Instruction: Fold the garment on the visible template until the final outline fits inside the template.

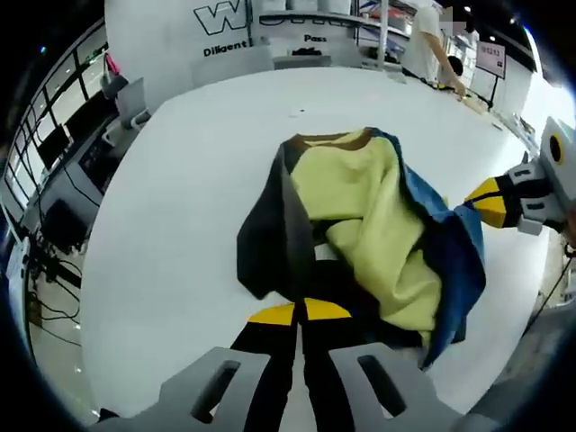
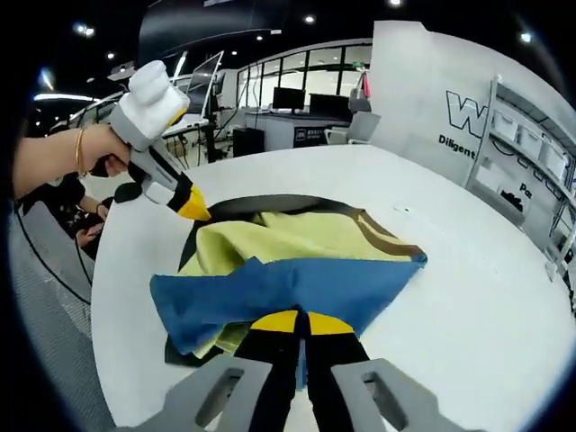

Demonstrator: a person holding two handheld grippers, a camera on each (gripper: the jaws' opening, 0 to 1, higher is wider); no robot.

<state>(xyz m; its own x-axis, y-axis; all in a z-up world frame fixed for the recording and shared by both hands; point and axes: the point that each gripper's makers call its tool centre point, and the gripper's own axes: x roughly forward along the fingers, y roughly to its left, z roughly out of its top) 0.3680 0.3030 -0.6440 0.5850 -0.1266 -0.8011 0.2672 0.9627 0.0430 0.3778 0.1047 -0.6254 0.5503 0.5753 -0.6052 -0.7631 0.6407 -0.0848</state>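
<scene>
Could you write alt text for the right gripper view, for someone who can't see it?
A crumpled garment of blue, pale yellow and dark grey lies on a round white table. The right gripper, yellow-tipped, is shut on its blue edge, while the left gripper, held in a person's hand, touches its far side.

Right tongs (image 2: 301, 321) pinch the garment's (image 2: 288, 270) blue edge on the table (image 2: 468, 270)

Garment colours from my feed

My garment (image 2: 297, 261) shows yellow-green lining, blue panel, dark grey body, brown collar, on a white table (image 2: 468, 297).
</scene>
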